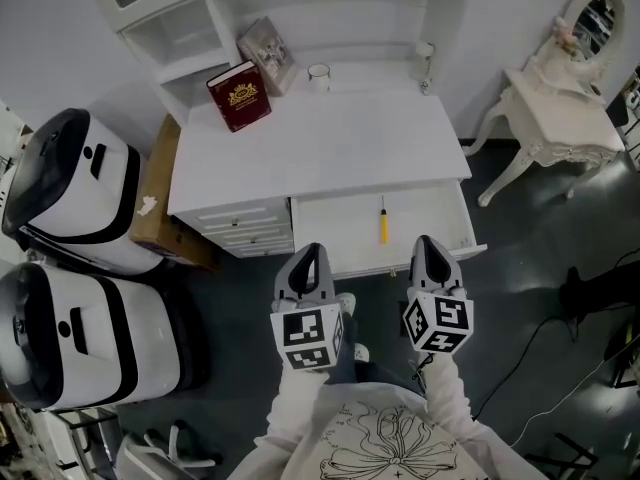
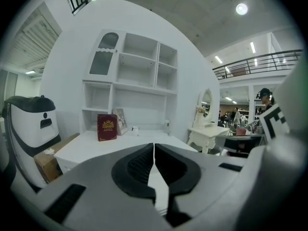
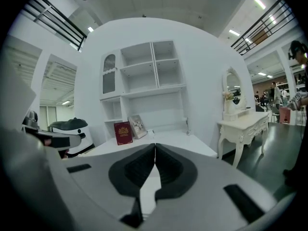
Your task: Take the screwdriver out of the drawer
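Left gripper point(image 1: 312, 253), right gripper point(image 1: 428, 245): jaws closed, empty; screwdriver point(image 1: 382, 222) in open drawer point(image 1: 335, 230).

I'm working in a bedroom-like set staged inside a big hall: a white desk point(image 1: 330, 148) with a drawer point(image 1: 430, 223) and shelf hutch point(image 2: 139, 76), a carved dressing table point(image 1: 560, 118), yet a railed gallery point(image 2: 250, 64) and strip lights overhead.

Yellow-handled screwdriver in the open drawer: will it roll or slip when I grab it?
The yellow-handled screwdriver looks slim and rigid, so probably light. It lies loose on the open white drawer's flat floor; a rounded handle may roll if nudged. The thin shaft likely slips, so the handle seems safer.
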### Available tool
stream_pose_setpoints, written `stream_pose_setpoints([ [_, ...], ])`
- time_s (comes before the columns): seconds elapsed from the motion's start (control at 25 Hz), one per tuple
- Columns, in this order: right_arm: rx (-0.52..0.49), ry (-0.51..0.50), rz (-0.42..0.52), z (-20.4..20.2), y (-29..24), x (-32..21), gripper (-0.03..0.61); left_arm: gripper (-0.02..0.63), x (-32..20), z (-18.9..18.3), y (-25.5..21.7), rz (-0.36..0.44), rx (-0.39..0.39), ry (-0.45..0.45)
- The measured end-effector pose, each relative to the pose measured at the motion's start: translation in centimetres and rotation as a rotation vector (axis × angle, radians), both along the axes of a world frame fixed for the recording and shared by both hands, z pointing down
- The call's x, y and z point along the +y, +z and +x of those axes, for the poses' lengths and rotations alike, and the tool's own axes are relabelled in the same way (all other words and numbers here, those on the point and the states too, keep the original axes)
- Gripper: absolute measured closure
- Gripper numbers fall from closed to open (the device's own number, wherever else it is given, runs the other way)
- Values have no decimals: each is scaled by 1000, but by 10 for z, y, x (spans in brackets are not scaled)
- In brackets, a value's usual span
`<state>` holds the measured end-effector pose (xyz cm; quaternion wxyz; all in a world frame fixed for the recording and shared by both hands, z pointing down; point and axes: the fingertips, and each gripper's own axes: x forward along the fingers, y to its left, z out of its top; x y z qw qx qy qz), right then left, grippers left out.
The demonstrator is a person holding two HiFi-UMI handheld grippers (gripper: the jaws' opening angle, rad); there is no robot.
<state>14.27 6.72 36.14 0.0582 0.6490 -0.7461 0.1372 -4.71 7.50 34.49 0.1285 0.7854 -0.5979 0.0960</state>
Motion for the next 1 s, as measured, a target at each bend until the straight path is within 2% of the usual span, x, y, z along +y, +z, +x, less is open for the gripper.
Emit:
stream_pose_setpoints([
  [0.24, 13, 8, -23, 1, 12, -48, 575, 603, -53, 2, 9, -14, 5, 20],
  [0.6, 25, 28, -81, 4, 34, -118, 575, 603, -132, 0, 35, -78, 2, 44],
  [1.0, 7, 45, -174, 5, 75, -166, 574, 603, -187, -4, 69, -150, -8, 74],
])
